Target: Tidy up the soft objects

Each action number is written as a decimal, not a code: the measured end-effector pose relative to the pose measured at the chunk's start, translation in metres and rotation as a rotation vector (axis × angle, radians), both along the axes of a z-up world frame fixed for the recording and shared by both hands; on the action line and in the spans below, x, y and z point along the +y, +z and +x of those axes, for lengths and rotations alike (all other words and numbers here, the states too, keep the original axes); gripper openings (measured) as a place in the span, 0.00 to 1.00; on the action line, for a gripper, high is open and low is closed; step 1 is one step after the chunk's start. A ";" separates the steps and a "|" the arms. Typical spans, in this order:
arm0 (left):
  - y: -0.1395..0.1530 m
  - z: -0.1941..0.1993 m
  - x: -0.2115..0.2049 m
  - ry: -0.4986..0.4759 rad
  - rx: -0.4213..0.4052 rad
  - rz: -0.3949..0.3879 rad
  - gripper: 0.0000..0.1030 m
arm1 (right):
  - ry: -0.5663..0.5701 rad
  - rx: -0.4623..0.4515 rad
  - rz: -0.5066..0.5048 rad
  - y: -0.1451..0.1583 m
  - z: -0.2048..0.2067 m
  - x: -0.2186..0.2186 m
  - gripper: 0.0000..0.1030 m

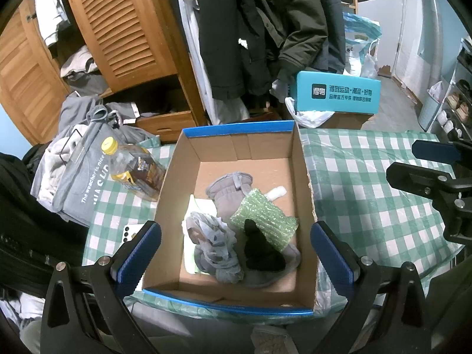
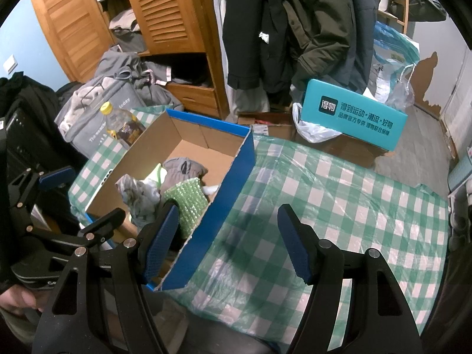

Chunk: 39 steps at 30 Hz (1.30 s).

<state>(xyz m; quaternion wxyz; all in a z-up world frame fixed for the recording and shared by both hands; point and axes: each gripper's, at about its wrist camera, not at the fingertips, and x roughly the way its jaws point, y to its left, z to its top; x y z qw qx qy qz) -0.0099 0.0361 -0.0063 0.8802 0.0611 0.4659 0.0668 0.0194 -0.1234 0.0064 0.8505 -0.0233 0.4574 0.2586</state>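
Left wrist view looks down on the table (image 1: 368,177) in its green checked cloth, where a blue-edged cardboard box (image 1: 303,177) lies with its long axis running away from the camera. Inside it, heaped toward the near end, sit a grey mitten (image 1: 227,190), cuff pointing away, green bubble wrap (image 1: 265,215), a crumpled grey cloth (image 1: 212,236) and a black sock (image 1: 262,250). Both the left hand-held gripper (image 1: 236,253) and right hand-held gripper (image 2: 228,242) stand wide apart, holding nothing.

Left tool (image 1: 236,253) and right tool (image 2: 228,244) both tilt downward, jaws spread, empty.
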 end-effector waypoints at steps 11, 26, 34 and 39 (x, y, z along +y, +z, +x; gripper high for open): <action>0.001 -0.001 0.000 -0.002 0.003 -0.002 0.99 | 0.000 0.000 -0.001 0.000 0.000 0.000 0.67; 0.001 -0.003 -0.005 -0.004 0.006 -0.006 0.99 | 0.001 -0.001 -0.002 0.001 -0.001 0.000 0.67; 0.002 -0.005 -0.011 -0.001 -0.004 0.001 0.99 | 0.001 -0.001 -0.003 0.001 -0.002 0.000 0.67; 0.001 -0.006 -0.018 0.001 0.000 -0.002 0.99 | 0.000 -0.002 -0.003 0.001 -0.001 -0.001 0.67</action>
